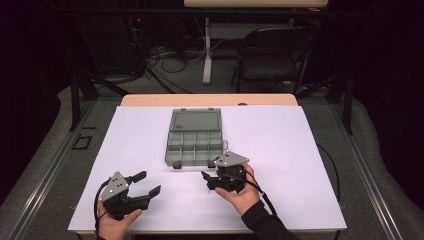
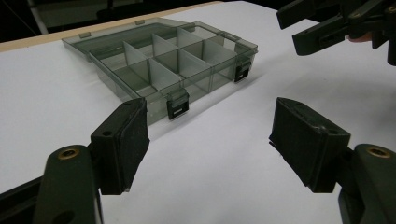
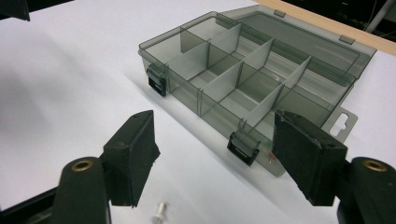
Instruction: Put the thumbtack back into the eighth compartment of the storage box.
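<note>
High view: organizer box (image 1: 194, 138) lid open, chair (image 1: 272, 55) behind table.

A white sheet (image 1: 280, 150) covers the table, and its wide left and right stretches lie bare, leaving free passage on both sides of the open compartment box (image 1: 195, 142) that sits at the middle, its lid laid flat toward the far edge. The left gripper (image 1: 142, 186), jaws apart, rests at the near left with bare sheet between it and the box, while the right gripper (image 1: 216, 176), jaws also apart, crowds the box's near right corner. A tiny white pin (image 3: 159, 211) lies on the sheet just under the right gripper's jaws, near the box's front latch (image 3: 243, 147).
</note>
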A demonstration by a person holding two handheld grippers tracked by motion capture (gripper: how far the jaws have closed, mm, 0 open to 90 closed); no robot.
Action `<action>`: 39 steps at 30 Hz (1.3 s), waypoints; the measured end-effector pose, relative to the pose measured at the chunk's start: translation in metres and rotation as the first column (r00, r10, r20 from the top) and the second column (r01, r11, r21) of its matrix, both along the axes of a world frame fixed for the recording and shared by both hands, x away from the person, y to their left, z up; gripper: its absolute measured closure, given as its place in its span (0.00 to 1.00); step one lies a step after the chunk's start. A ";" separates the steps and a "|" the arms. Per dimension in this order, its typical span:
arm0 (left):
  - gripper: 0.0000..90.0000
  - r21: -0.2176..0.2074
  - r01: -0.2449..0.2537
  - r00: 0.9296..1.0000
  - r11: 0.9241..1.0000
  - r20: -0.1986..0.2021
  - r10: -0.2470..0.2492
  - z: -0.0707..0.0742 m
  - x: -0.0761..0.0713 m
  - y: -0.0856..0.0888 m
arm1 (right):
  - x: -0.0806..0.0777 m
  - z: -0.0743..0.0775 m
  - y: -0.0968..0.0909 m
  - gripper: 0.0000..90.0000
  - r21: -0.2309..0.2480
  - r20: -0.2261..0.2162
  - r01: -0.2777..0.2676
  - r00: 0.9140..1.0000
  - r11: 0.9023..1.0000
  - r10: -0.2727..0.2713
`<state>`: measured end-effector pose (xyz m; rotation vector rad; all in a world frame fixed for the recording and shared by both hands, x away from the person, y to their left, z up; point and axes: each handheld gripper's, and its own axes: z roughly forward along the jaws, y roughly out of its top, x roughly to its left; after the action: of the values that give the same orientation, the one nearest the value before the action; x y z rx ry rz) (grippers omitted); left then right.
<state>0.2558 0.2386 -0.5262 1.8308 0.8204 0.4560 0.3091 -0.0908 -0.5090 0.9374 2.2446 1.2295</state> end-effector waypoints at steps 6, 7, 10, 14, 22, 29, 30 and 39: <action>0.30 0.003 -0.003 1.000 1.000 0.000 0.003 0.000 0.000 -0.001 | -0.008 -0.004 -0.001 0.32 0.013 -0.013 -0.007 1.000 1.000 0.007; 0.30 0.003 -0.003 1.000 1.000 0.000 0.003 0.000 0.000 -0.001 | -0.008 -0.004 -0.001 0.32 0.013 -0.013 -0.007 1.000 1.000 0.007; 0.30 0.001 -0.004 1.000 1.000 -0.002 0.004 0.000 0.000 0.000 | -0.011 -0.006 -0.002 0.34 0.020 -0.025 -0.003 1.000 1.000 0.004; 0.30 0.002 -0.003 1.000 1.000 -0.001 0.003 0.000 0.000 0.000 | -0.014 -0.010 -0.004 0.36 0.011 -0.026 -0.003 1.000 1.000 0.004; 0.30 0.001 0.000 1.000 1.000 -0.006 0.000 -0.001 0.000 -0.001 | -0.021 -0.022 -0.011 0.39 0.018 -0.043 -0.012 0.999 1.000 0.013; 0.30 0.001 -0.001 1.000 1.000 -0.006 0.001 -0.001 0.000 0.000 | -0.026 -0.029 -0.014 0.46 0.028 -0.047 -0.023 0.999 0.999 0.024; 0.30 0.003 0.001 1.000 1.000 -0.005 -0.001 -0.001 0.000 0.000 | -0.027 -0.030 -0.014 0.49 0.031 -0.049 -0.024 0.998 0.999 0.025; 0.30 0.005 -0.002 1.000 1.000 -0.004 0.002 -0.001 0.000 0.000 | -0.029 -0.038 -0.009 0.60 0.016 -0.076 -0.040 0.996 0.999 0.041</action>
<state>0.2560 0.2385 -0.5268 1.8360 0.8240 0.4563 0.2800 -0.0998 -0.5474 0.9636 2.3276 1.2491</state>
